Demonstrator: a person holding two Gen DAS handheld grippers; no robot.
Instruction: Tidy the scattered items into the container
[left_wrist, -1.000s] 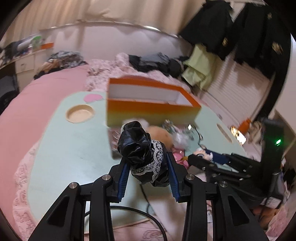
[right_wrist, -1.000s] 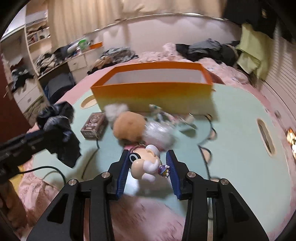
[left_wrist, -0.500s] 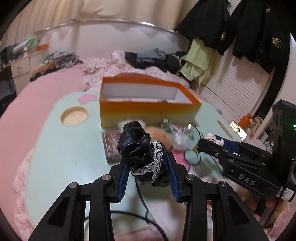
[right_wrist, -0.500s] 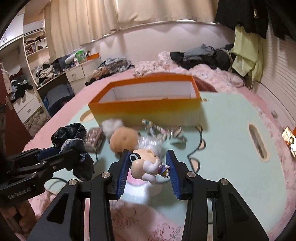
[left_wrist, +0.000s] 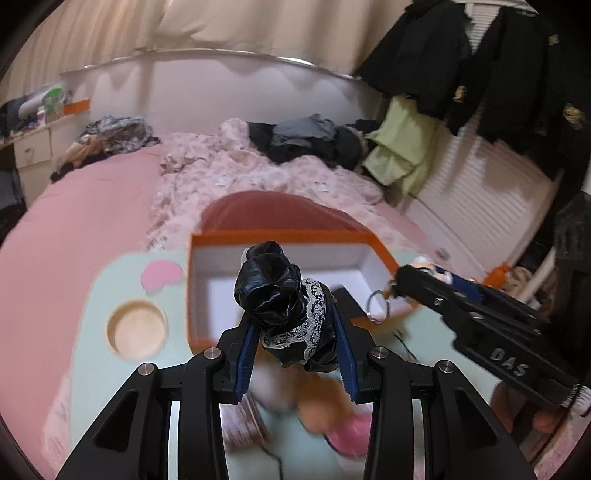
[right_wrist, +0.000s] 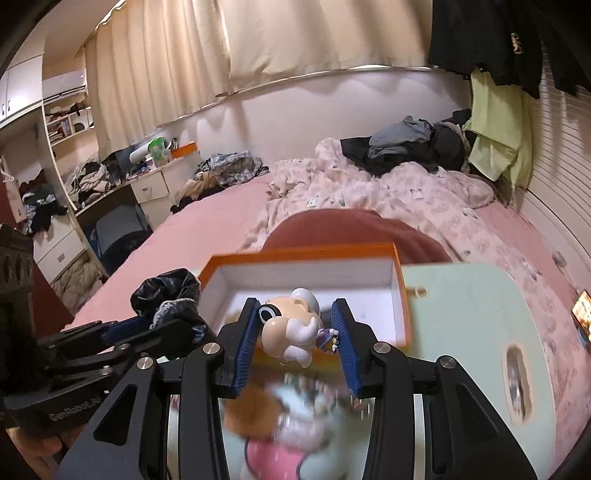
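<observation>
1. Two loads in transit: left gripper (left_wrist: 297, 345) clamped on black lace-trimmed bundle (left_wrist: 282, 306), right gripper (right_wrist: 297, 345) clamped on small figurine (right_wrist: 293, 326), both poised at orange box (right_wrist: 400, 284).
2. Risk: grippers stood close together; a clash could spill either load outside the box.
3. Brown plush (right_wrist: 251, 410) and pink item (right_wrist: 273, 456) lay on the table below, unobstructed.

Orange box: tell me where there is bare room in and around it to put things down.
Inside the orange box, the white floor looks bare. The green tabletop between the box's right wall and the oval slot is free. Crowded: the near side, with the brown plush and blurred clutter.
</observation>
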